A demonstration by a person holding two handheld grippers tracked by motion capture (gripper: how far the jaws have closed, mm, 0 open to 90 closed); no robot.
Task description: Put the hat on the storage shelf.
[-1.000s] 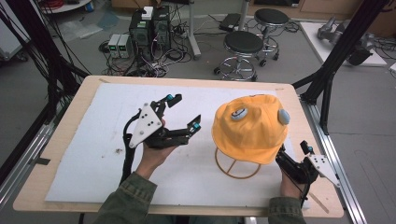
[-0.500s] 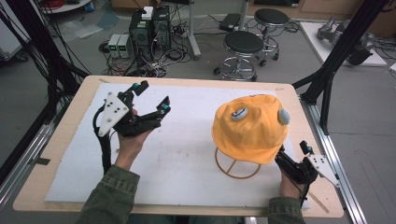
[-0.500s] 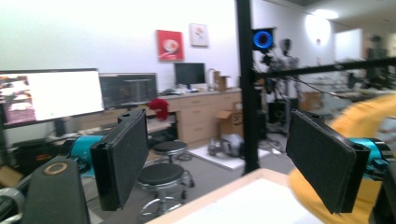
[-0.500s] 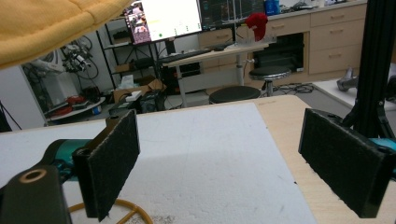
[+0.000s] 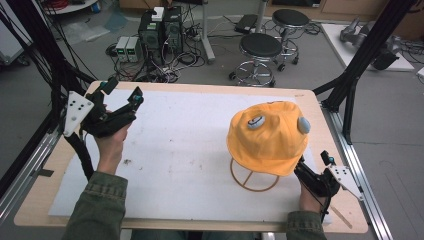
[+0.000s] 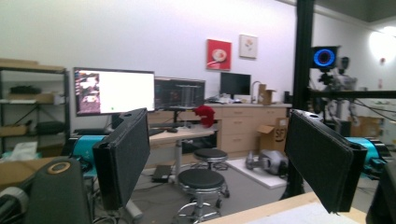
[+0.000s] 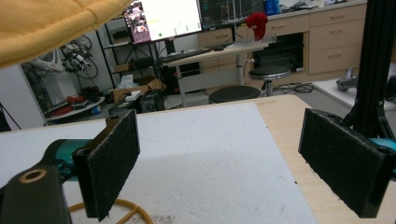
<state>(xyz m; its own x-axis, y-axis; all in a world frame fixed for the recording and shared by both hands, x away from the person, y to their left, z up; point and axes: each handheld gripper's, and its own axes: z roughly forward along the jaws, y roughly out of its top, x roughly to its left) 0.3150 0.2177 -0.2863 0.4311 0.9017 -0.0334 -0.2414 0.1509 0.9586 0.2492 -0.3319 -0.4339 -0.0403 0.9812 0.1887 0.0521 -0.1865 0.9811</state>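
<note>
At the near edge of the table (image 5: 165, 220), two sleeved forearms enter from below, each hand carrying a claw. The right claw (image 5: 311, 173) sits low at the near right corner, just beside the brim of a yellow hat (image 5: 270, 137); in the right gripper view its jaws stand wide apart with nothing between them, and the hat's yellow fabric hangs across the upper left corner. The hat rests on a wire stand (image 5: 254, 179) whose round base ring lies on the white sheet (image 5: 185, 150) covering the table (a segment of that ring also shows at the bottom of the right gripper view). Two grey patches sit on the hat's crown.

The left claw (image 5: 120, 95) is held up over the far left corner of the table, well apart from the hat. Its jaws are likewise spread and empty, and in the left gripper view they point out over the far table edge into the room.

Beyond the table stand two black stools (image 5: 261, 47), floor-level computer equipment with tangled cables (image 5: 160, 35), and farther off a desk with monitors (image 6: 114, 91).
</note>
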